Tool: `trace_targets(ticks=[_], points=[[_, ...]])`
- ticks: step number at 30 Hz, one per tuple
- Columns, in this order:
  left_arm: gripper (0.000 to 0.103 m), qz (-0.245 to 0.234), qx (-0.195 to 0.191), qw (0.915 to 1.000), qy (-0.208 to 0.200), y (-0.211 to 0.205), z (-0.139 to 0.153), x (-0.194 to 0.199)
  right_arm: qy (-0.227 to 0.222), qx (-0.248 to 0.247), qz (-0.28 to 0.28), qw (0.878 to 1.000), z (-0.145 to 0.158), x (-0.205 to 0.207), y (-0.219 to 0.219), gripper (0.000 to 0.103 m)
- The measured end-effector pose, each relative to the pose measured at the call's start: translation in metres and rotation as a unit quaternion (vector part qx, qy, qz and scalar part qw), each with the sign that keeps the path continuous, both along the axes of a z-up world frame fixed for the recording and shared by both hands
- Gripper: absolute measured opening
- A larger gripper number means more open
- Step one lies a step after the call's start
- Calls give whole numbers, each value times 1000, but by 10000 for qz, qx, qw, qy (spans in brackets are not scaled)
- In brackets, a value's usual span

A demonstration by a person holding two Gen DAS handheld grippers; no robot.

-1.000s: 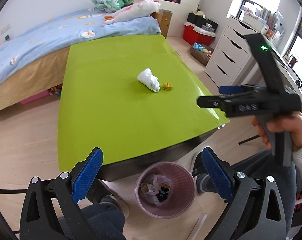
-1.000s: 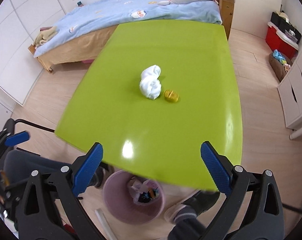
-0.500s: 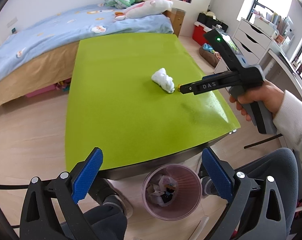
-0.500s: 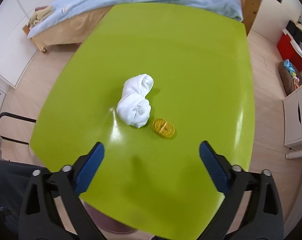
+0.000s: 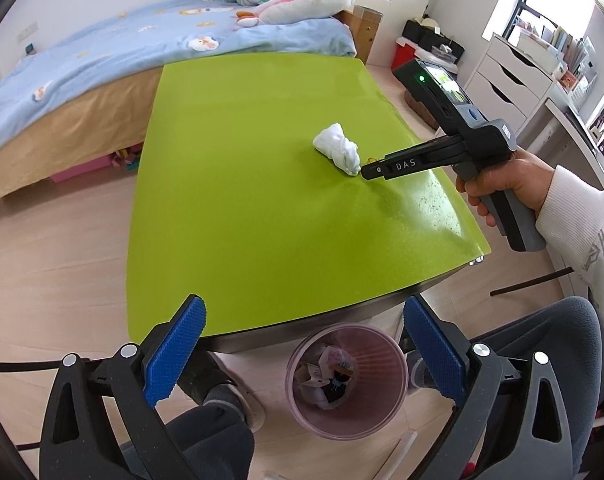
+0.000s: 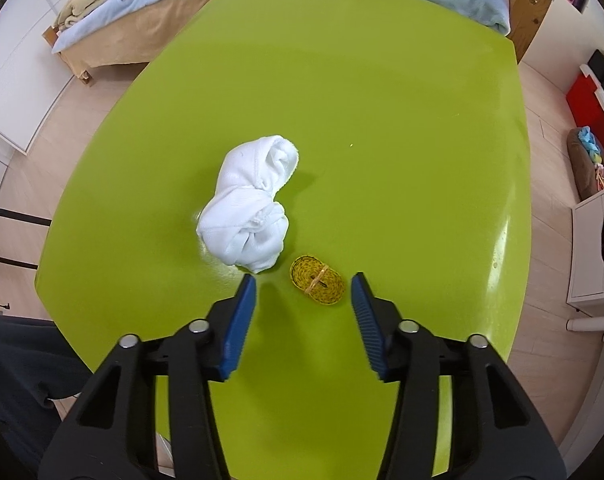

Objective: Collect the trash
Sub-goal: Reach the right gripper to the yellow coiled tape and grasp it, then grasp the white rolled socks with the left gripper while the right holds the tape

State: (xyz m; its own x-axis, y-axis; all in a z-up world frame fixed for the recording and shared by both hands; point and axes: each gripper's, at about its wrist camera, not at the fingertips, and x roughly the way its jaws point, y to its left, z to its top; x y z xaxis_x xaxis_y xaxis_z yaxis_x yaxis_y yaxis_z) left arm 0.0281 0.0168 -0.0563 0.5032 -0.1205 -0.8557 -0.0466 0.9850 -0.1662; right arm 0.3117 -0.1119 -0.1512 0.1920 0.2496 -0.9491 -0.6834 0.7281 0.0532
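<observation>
A: Where do the jaws stand?

B: The right gripper (image 6: 304, 286) is part open and empty, its 2 blue pads low over the green table (image 6: 382, 128). The yellow coil (image 6: 317, 280), a rolled tape or band with a clip across it, lies just ahead between the pad tips, nearer the right one. The left pad tip is almost touching the white cloth (image 6: 248, 210), which sits just beside the coil.

A: And the other one?

B: The left gripper (image 5: 302, 344) is wide open and empty, hanging off the table's near edge above the pink bin (image 5: 348, 380), which already has scraps in it.

A: How will the coil handle?

B: Light and flat, I'd judge, and a bit springy; it could skid on that glossy top. Close across its short width, near the clip, so the loops stay together.

A: The cloth?

B: Soft, bunched, light. Pinch the thick knotted end. Its closeness risks snagging it along with the coil.
</observation>
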Motion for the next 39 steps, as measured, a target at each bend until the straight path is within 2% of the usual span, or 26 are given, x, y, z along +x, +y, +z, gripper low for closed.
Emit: trace_targets(ticks=[3, 5, 12, 21, 31, 39], points=[[95, -6, -11, 10000, 18, 1, -2, 1, -45, -28, 6, 10000, 0, -1, -1, 36], [95, 1, -16, 10000, 24, 1, -2, 1, -99, -36, -23, 9999, 0, -2, -2, 27], [95, -21, -37, 10000, 24, 0, -3, 3, -166, -1, -67, 9998, 1, -6, -3, 26], [95, -163, -30, 9998, -58, -6, -1, 20, -193, 369, -417, 9983, 19, -21, -25, 26], [95, -399, -30, 9992, -77, -13, 5, 70, -150, 625, -763, 9950, 32, -48, -57, 26], [95, -573, 61, 9983, 124, -20, 1, 122, -141, 694, -859, 9938, 35, -56, -68, 26]])
